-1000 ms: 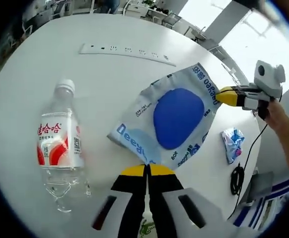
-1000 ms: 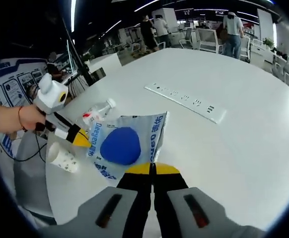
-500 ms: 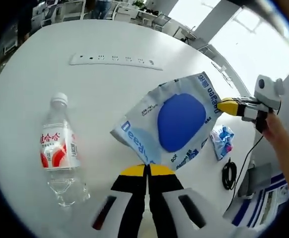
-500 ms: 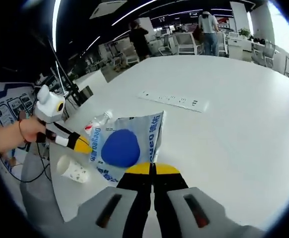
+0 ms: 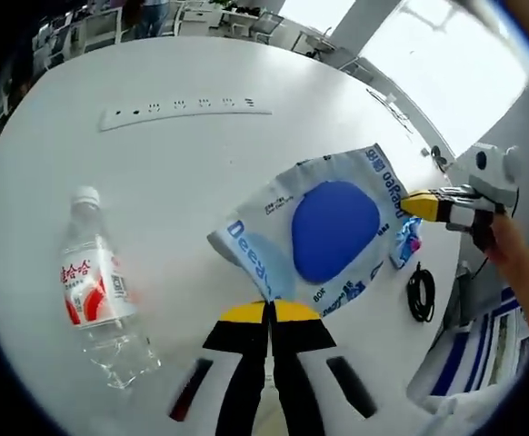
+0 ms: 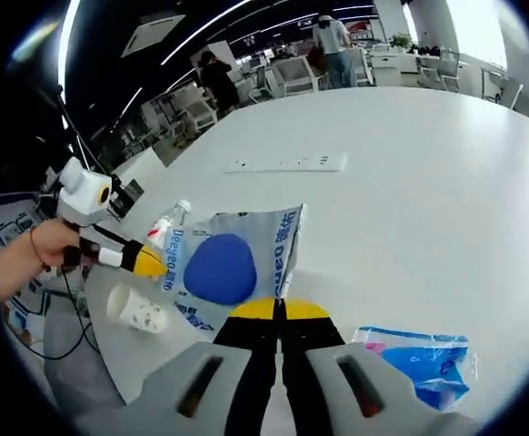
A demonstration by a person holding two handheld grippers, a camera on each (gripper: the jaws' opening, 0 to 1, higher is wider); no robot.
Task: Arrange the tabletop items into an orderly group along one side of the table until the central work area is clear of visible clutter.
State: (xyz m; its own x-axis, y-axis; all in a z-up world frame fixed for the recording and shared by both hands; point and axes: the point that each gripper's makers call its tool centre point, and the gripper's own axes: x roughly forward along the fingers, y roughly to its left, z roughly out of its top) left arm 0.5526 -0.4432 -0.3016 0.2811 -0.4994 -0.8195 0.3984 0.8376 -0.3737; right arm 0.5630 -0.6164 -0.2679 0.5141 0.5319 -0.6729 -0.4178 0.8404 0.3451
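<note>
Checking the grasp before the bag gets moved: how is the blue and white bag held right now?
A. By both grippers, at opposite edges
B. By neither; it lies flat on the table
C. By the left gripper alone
A: the left gripper and right gripper are each shut on an edge of the blue and white bag, stretched between them.

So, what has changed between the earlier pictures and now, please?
Nothing was taken hold of or let go. Both grippers, left and right, stay shut on opposite edges of the blue-and-white bag, carrying it together. The bottle, paper cup and small blue packet lie untouched.

Blue-white pouch (image 5: 324,232) — lifted; bottle (image 5: 96,300) lying sideways.
</note>
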